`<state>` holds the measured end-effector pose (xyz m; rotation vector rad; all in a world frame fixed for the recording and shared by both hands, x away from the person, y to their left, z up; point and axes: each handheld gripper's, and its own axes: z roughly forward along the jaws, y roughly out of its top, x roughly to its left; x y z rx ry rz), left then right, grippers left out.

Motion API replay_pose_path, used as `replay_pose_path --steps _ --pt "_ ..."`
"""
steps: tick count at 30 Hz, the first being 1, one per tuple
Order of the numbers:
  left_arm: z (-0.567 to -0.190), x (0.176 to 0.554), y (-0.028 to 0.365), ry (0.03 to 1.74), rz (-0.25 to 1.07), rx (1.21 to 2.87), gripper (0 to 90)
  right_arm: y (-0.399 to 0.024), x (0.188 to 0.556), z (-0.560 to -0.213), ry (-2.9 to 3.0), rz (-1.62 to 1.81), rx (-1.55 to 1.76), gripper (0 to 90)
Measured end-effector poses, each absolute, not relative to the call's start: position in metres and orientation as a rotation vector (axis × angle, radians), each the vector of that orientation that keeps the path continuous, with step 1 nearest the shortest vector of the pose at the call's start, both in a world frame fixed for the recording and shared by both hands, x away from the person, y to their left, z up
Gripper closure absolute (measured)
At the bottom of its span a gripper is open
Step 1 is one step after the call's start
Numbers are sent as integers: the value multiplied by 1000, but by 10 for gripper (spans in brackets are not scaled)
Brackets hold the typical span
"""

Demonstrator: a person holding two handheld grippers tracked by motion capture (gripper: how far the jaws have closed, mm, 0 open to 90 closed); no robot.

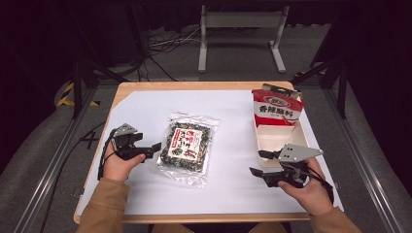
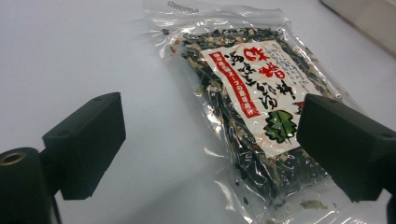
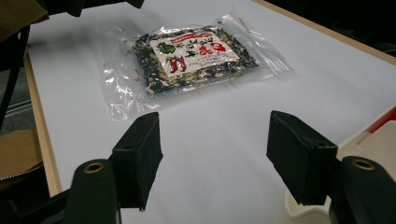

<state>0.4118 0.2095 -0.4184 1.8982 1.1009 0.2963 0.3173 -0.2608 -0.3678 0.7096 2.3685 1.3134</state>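
The clear packet of dried seaweed point(image 1: 187, 148) lay flat on the white sheet covering the bench point(image 1: 233, 194), left of centre. The left gripper point(image 1: 154, 146) sat just beside its left edge, jaws wide and empty. The right gripper point(image 1: 257, 162), also wide and holding nothing, was well apart from the packet, near a white tray point(image 1: 277, 138) holding a red-and-white bag point(image 1: 276, 109).

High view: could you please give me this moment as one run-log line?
left gripper: open, beside seaweed bag | right gripper: open, empty, by tray | red pouch: upright in tray
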Motion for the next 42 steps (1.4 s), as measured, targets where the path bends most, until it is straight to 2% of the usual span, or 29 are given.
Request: replay_pose_path --steps 4,8,11,16,25,36,42 --pt "-422 418 205 1128 254 1906 92 -258 318 -373 2375 1303 711 352" --pt "-428 425 202 1169 249 1907 132 -255 319 -380 2376 1305 715 354" --pt "-430 430 198 1164 254 1897 168 -253 321 -385 2366 1310 721 355" --pt "-435 434 188 1101 289 1976 261 -250 321 -387 2358 1322 716 356" --pt "-444 439 182 1148 155 1993 363 -249 321 -387 2345 1315 704 357" --pt "-448 443 182 1161 -7 1987 344 -248 320 -387 2337 1303 702 349" --pt "-448 445 185 1182 -39 1960 248 -248 320 -387 2336 1302 703 345"
